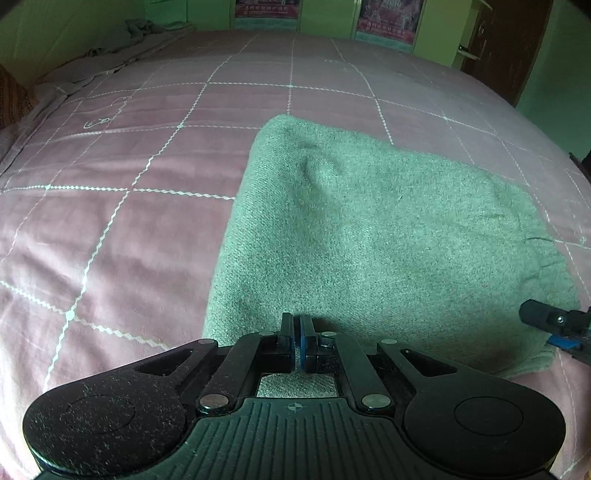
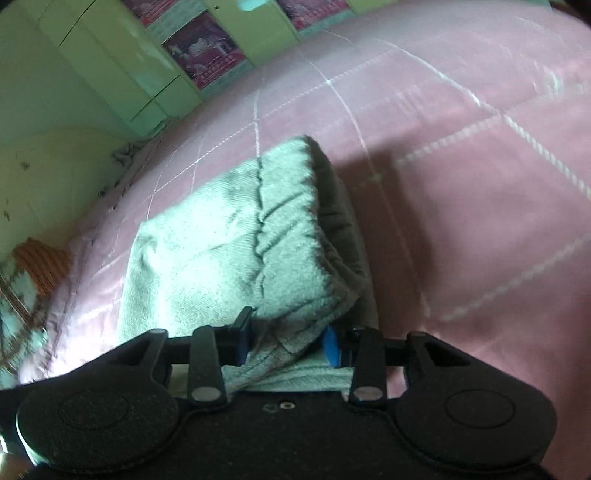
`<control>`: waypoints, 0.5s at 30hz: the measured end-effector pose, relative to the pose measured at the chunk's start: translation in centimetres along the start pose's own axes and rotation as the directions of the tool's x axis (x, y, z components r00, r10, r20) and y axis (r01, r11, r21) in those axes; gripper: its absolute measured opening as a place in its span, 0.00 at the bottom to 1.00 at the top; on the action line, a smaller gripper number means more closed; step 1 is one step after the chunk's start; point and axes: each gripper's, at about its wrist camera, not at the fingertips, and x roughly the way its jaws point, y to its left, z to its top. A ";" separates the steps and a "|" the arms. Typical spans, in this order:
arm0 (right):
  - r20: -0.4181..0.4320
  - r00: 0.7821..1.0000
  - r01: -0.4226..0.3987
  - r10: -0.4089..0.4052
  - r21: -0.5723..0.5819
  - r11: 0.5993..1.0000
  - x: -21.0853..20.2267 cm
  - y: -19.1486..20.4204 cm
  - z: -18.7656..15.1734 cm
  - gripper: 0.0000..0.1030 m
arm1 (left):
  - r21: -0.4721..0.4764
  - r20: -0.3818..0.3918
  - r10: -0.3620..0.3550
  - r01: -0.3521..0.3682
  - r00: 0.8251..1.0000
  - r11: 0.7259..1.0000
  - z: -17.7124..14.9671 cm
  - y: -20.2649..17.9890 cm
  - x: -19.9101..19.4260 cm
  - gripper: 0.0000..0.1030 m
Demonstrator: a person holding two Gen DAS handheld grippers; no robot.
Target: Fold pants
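Note:
The grey-green pants (image 1: 369, 236) lie folded into a thick rectangle on the pink bed cover (image 1: 110, 229). My left gripper (image 1: 297, 343) is shut with nothing between its pads, over the near edge of the pants. My right gripper (image 2: 288, 339) is open, its two fingers on either side of the near right corner of the pants (image 2: 236, 243); cloth sits between the fingers, which do not pinch it. The right gripper also shows in the left wrist view (image 1: 561, 325) at the right corner of the fold.
The pink bed cover (image 2: 461, 184) with a white grid pattern stretches all around. A bunched grey cloth (image 1: 140, 33) lies at the far left edge. Green cupboards (image 2: 122, 70) with posters and a dark door (image 1: 517, 48) stand beyond the bed.

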 end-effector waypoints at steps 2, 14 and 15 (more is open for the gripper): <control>0.003 1.000 0.000 0.000 0.001 1.000 -0.5 0.4 0.3 0.44 | -0.017 -0.003 -0.012 0.012 1.000 1.000 0.1 0.3 -0.4 0.03; 0.251 0.964 0.173 -0.083 -0.362 0.916 -4.6 7.0 1.1 0.32 | 0.018 0.023 0.015 -0.015 1.000 1.000 -1.0 -0.8 -1.0 0.03; 0.224 0.969 0.186 -0.100 -0.406 0.894 -3.6 7.4 0.8 0.31 | 0.022 0.027 0.017 -0.018 1.000 1.000 -1.2 -1.0 -1.0 0.03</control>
